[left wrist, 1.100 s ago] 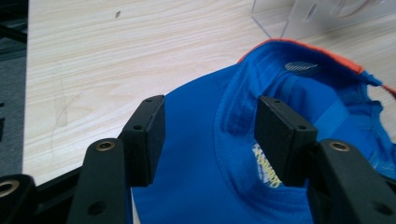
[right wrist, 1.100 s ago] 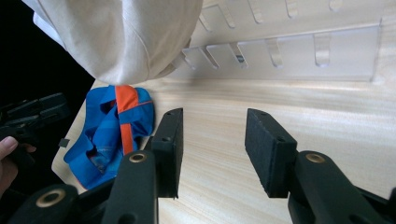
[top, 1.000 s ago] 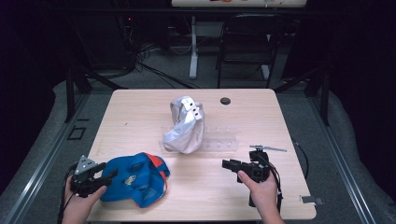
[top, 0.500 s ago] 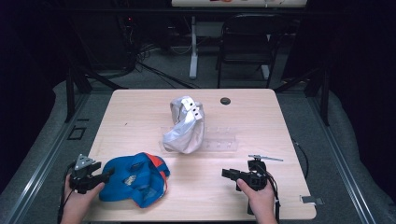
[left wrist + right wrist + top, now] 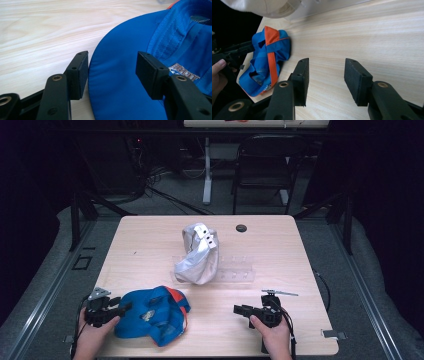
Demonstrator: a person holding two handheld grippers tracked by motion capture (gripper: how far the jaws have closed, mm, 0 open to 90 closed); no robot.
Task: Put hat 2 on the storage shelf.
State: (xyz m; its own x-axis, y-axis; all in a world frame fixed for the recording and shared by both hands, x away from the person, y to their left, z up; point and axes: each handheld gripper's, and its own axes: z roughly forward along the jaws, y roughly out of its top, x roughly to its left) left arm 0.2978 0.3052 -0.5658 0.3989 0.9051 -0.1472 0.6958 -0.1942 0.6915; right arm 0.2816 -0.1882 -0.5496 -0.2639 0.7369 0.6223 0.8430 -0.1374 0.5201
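A blue cap with orange trim (image 5: 152, 314) lies near the front left of the wooden table (image 5: 150, 245). My left gripper (image 5: 125, 307) is open at the cap's left side. In the left gripper view the blue brim (image 5: 175, 37) lies between the jaws of the left gripper (image 5: 112, 72), and the pads do not press on it. My right gripper (image 5: 237, 310) is low over bare wood at the front right and points left. Its jaws have just been opening, and the right gripper (image 5: 327, 80) has nothing between them. The right gripper view has the blue cap (image 5: 268, 57) farther off.
A silver-grey cap (image 5: 199, 254) sits on a clear plastic rack (image 5: 237, 270) at the table's middle. A small black disc (image 5: 241, 228) lies behind it. A chair and cables stand on the floor beyond the far edge.
Both grippers have sunk a little toward the tabletop. The right gripper has drawn slightly nearer the front edge. The caps have not moved.
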